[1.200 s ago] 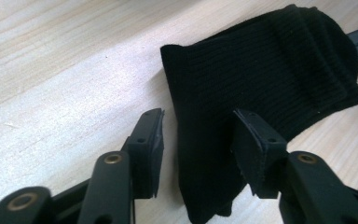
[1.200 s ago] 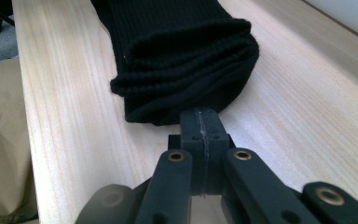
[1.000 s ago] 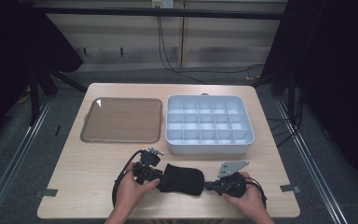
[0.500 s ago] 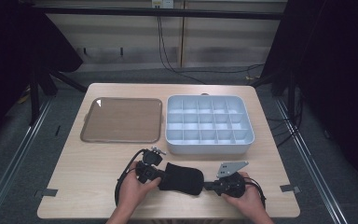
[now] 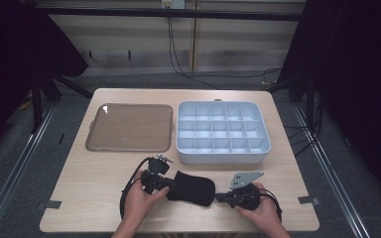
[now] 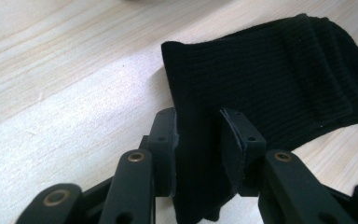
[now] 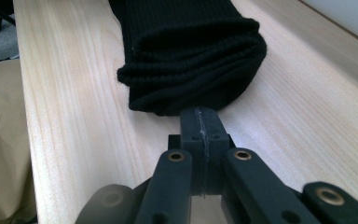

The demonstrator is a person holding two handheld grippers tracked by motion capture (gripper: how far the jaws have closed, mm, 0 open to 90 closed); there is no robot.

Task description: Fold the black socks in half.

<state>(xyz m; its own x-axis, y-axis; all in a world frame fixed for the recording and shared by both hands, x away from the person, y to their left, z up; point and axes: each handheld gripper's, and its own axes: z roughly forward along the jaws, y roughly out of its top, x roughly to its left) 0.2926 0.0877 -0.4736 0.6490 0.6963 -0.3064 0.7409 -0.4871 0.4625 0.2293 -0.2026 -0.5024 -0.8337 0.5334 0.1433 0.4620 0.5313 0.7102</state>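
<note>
**Black sock stretched between 2 grippers at the near edge**

Light wood table [image 5: 104, 173] with dark curtains on both sides and some cables on the floor behind it. At the back left of the tabletop sits a flat brownish tray [image 5: 129, 127], and right beside it a pale blue-grey divided box [image 5: 223, 133] with a grid of small compartments, all looking bare.

Down at the near edge, between the person's 2 hands, lies a folded black ribbed sock [image 5: 191, 187], flat on the wood and running roughly left to right.

Left gripper [image 6: 198, 149] is on the sock's left end. From its own view the fabric bunches up between the 2 pads, and both pads press on it, so it's pinching the sock. Those jaws have just been opening a touch, but the cloth is still caught between them.

Right gripper [image 7: 200, 128] sits at the sock's right end, nose right up against the rolled, layered edge of the fabric. Its 2 pads are pressed flat together with just a thin seam between them, and I can't make out any cloth caught in there. Touching the sock at the tip, or just short of it, hard to tell.
</note>
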